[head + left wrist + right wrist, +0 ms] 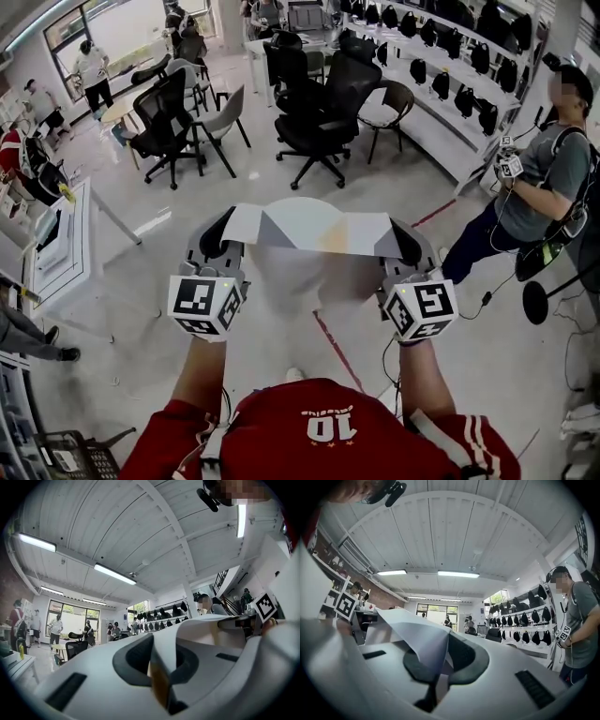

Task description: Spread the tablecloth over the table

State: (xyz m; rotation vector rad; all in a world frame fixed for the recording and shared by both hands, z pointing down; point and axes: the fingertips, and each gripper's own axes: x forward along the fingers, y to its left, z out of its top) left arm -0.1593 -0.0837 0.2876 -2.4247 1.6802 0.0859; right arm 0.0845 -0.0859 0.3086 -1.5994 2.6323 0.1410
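Note:
In the head view a thin pale tablecloth (309, 228) is stretched in the air between my two grippers, its upper edge folded over and its lower part hanging down, sheer enough to show the floor. My left gripper (227, 231) is shut on the cloth's left end, and my right gripper (399, 240) is shut on its right end. The left gripper view shows the left gripper (158, 679) with a thin strip of cloth (157, 667) pinched in its closed jaws. In the right gripper view the right gripper (433, 686) clamps a folded corner of the cloth (423, 641).
Black office chairs (319, 112) stand ahead on the pale floor. A white table (80, 246) is at the left. A person (548, 183) stands at the right holding another gripper. Shelves with black bags (450, 75) line the far right. A red tape line (333, 349) crosses the floor.

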